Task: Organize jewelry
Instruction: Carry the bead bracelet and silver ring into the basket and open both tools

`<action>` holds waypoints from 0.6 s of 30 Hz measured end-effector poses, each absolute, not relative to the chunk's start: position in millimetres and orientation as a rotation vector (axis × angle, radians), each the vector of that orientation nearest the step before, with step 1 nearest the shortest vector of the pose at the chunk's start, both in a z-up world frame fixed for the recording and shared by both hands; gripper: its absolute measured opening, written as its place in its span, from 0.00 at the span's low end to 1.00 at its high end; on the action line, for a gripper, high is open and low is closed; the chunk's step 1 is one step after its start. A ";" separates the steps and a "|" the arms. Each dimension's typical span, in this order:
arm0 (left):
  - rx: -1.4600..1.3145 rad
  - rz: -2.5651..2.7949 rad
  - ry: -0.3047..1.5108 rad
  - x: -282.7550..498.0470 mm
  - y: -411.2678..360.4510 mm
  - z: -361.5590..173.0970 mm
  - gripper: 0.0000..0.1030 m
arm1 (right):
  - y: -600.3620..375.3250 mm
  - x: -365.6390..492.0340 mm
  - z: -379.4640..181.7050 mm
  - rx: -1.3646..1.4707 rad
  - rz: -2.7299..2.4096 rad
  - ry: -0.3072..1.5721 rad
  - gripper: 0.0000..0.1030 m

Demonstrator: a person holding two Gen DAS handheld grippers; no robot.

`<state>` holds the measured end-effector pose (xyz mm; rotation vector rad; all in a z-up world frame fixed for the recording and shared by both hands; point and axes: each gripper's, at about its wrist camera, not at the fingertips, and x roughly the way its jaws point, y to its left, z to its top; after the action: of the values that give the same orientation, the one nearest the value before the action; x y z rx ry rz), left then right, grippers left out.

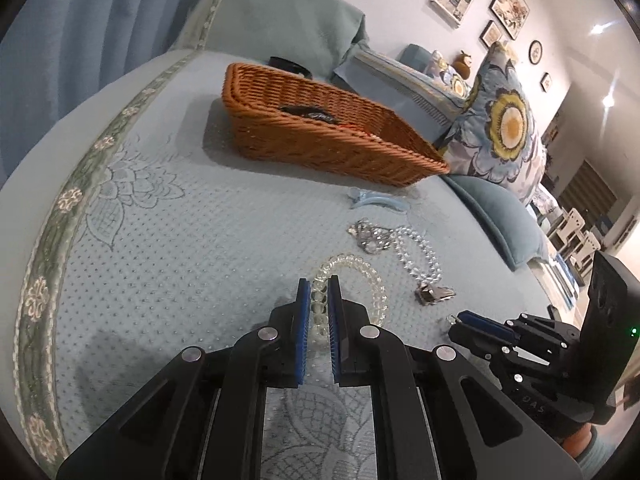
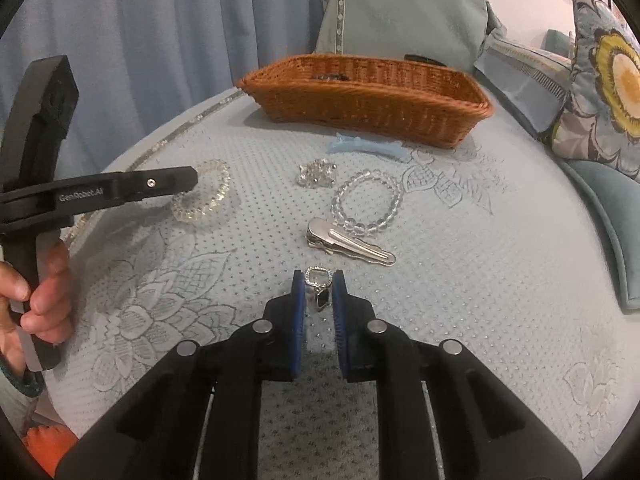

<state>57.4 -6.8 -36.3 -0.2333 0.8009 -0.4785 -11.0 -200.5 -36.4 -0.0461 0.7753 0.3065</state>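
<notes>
My left gripper (image 1: pixel 319 287) is shut on a clear coil bracelet (image 1: pixel 360 280) lying on the blue bedspread; it also shows in the right wrist view (image 2: pixel 204 192). My right gripper (image 2: pixel 318 280) is shut on a silver ring with a square stone (image 2: pixel 318 286). A brown wicker basket (image 1: pixel 320 136) (image 2: pixel 372 96) stands beyond, with dark items inside. On the bed lie a clear bead bracelet (image 2: pixel 368 204), a silver hair clip (image 2: pixel 348 242), a crystal ornament (image 2: pixel 316 174) and a light blue hair clip (image 2: pixel 368 146).
A floral pillow (image 1: pixel 504 120) and blue cushion (image 1: pixel 496 208) lie at the right. A blue curtain (image 2: pixel 140 40) hangs behind the bed. A green folded blanket (image 2: pixel 400 16) sits behind the basket. My hand (image 2: pixel 36 292) holds the left gripper's handle.
</notes>
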 end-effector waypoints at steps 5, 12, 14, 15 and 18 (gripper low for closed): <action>-0.237 -0.504 0.763 57.3 -10.5 -21.9 0.07 | -210.1 -13.1 -8.7 -0.011 0.302 0.710 0.11; -0.208 -0.534 0.674 67.9 -23.9 15.9 0.07 | -226.7 8.0 37.8 0.007 0.286 0.605 0.11; -0.201 -0.536 0.652 74.7 -27.9 26.4 0.07 | -232.5 22.1 49.5 0.023 0.281 0.579 0.11; -0.197 -0.537 0.638 79.8 -30.4 32.6 0.07 | -233.9 27.8 53.4 0.027 0.278 0.571 0.11; -0.194 -0.533 0.602 97.4 -37.0 49.3 0.07 | -238.7 53.9 65.9 0.045 0.266 0.548 0.11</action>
<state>97.4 -37.0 49.3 -0.1940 0.6025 -0.5332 53.9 -238.7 65.9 0.0454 0.5482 0.2664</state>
